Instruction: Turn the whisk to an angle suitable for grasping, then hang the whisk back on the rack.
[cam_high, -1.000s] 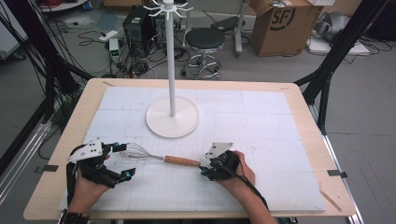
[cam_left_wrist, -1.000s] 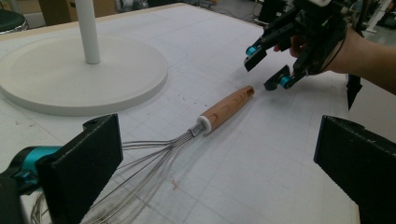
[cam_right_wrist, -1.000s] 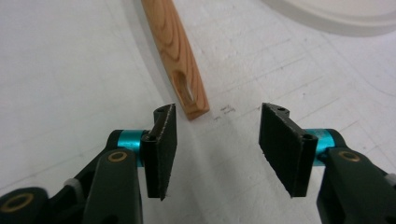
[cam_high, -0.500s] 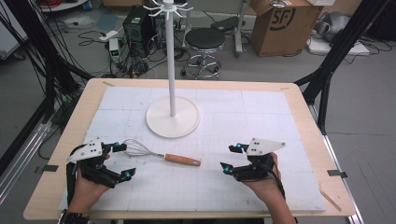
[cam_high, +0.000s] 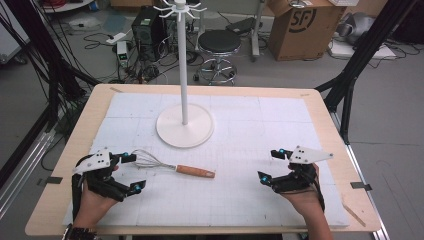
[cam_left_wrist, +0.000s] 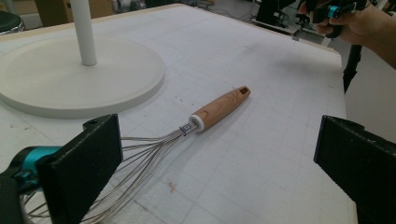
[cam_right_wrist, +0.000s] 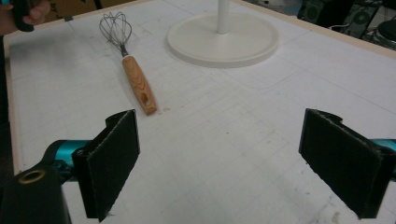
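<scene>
The whisk (cam_high: 172, 167) is lying near the bench's front-left corner, its wire head sitting beside the wide-open left gripper (cam_high: 132, 172), wooden handle pointing toward the right gripper (cam_high: 270, 166), also gaping, well apart

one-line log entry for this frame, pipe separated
left gripper: open, at whisk wires | right gripper: open, apart from whisk | whisk: flat on mat | stand: upright behind

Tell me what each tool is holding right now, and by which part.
Nothing is held. The left tool and right tool are both open; the whisk lies free on the table.
</scene>
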